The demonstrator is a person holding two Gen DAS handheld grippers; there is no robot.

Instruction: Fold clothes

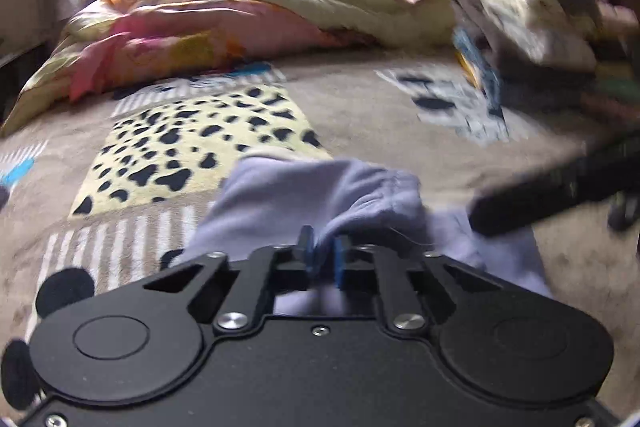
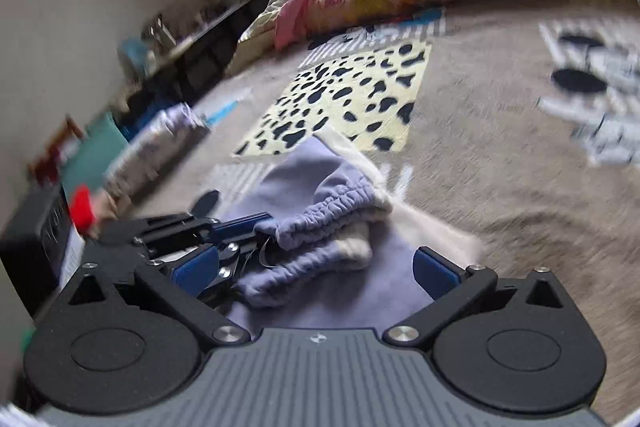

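Bed blanket (image 1: pixel 360 99) fills both views, and the lavender garment (image 1: pixel 288 191) lies bunched at lower centre of the left wrist view, directly ahead of the left claw (image 1: pixel 323 259). In the right wrist view its elastic waistband (image 2: pixel 320 223) runs from lower left to centre. The left claw is pinched tight on a fold of the cloth. The right claw (image 2: pixel 316 267) gapes wide, cloth between its fingers, gripping nothing. My call: it's next to bite.
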